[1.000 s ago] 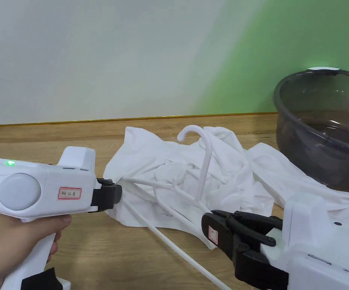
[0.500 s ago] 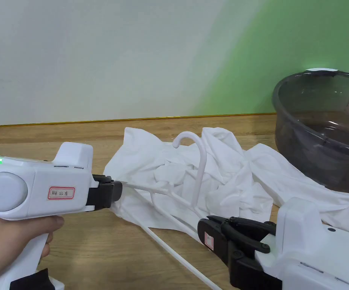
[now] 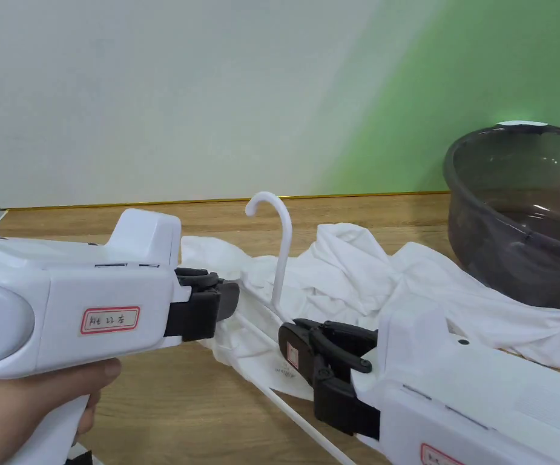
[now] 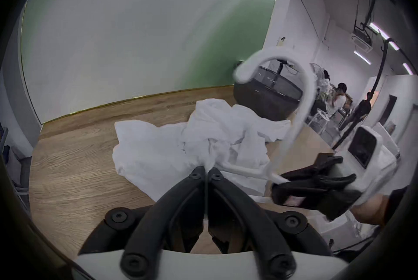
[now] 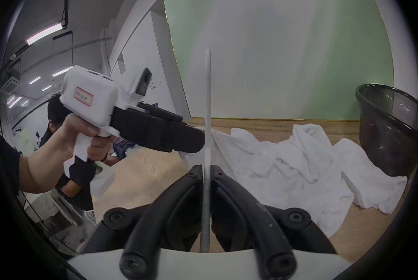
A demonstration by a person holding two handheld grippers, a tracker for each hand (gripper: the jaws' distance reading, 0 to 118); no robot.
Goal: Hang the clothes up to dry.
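At surface centre, our right gripper [image 5: 207, 171] jaws clamp the hanger [image 3: 277, 254]; left gripper [image 4: 206, 169] jaws pinch the shirt [image 3: 357, 284] at 9 o'clock. Risk: thin fold slips, shirt drops off.

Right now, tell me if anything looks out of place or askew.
The white shirt lies crumpled on the wooden table beside the basin, not yet on the hanger, which stands tilted. Nothing is spilled or damaged.
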